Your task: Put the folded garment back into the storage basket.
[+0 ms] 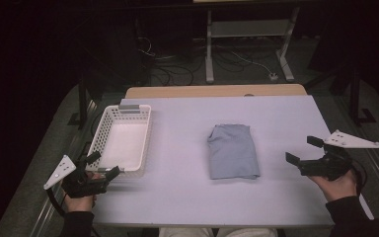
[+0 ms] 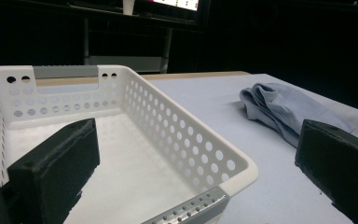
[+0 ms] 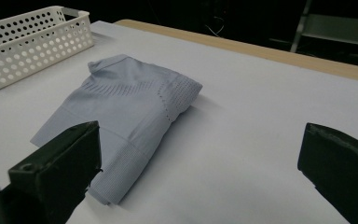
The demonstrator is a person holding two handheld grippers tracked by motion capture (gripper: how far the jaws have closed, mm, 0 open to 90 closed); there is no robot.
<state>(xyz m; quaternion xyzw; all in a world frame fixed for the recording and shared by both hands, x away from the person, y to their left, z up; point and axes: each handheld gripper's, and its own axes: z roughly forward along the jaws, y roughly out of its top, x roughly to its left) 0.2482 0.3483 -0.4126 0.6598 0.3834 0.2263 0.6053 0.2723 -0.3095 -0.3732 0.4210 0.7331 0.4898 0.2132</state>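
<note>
A folded light-blue garment [image 1: 232, 150] lies flat near the middle of the white table; it also appears in the right gripper view as the garment [image 3: 130, 107] and in the left gripper view as the garment [image 2: 284, 108]. An empty white perforated basket [image 1: 109, 148] stands at the table's left. My left gripper [image 1: 103, 165] hovers open at the basket's near corner, its jaws wide apart on either side of that corner [image 2: 205, 205]. My right gripper [image 1: 303, 149] is open near the table's right edge, pointing toward the garment, nothing between its jaws.
The table [image 1: 187, 197] has a bare white top with a wooden strip [image 1: 217, 91] along its far edge. Beyond it stand a metal frame [image 1: 249, 39] and cables on a dark floor. The basket wall [image 3: 32, 42] lies far left in the right gripper view.
</note>
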